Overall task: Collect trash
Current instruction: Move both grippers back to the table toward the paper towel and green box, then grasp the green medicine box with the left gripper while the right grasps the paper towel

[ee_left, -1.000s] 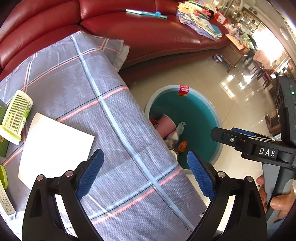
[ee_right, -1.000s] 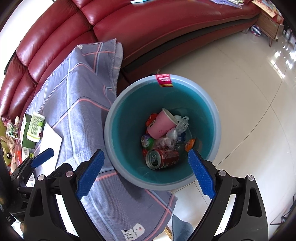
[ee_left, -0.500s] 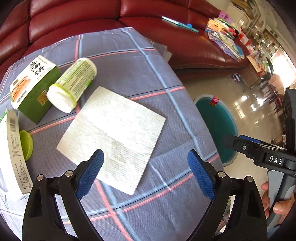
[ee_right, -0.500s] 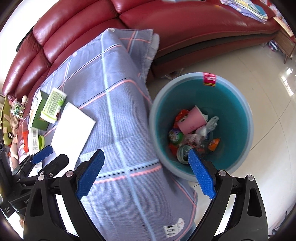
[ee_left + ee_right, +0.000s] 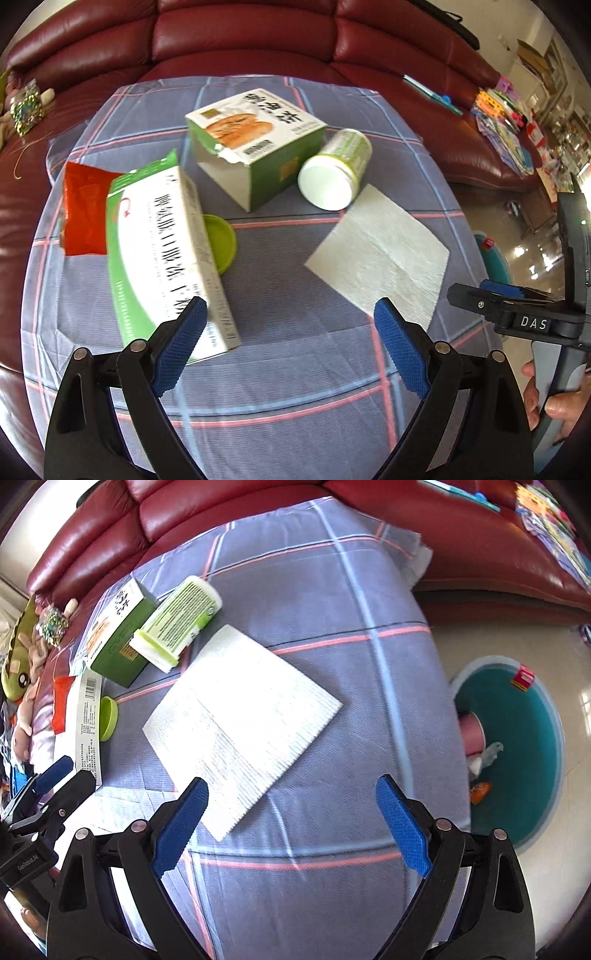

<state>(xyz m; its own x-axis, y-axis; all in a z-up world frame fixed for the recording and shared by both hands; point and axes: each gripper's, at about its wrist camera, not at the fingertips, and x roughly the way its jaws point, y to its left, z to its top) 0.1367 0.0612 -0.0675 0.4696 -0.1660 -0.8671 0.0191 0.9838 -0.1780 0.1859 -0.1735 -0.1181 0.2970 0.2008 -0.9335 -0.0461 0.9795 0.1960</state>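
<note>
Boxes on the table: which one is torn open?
The squat green box with the pastry picture, beside the white bottle; its near end flap is ripped, showing the inside. The long green-and-white box near the left gripper looks closed.

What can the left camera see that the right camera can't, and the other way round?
Only the left wrist view shows the front of the long white-and-green box and the whole red packet. Only the right wrist view looks into the teal bin, with a pink cup inside, and shows the stuffed toy. Both show the paper towel, the lying green-and-white bottle, the green box and the green lid.
</note>
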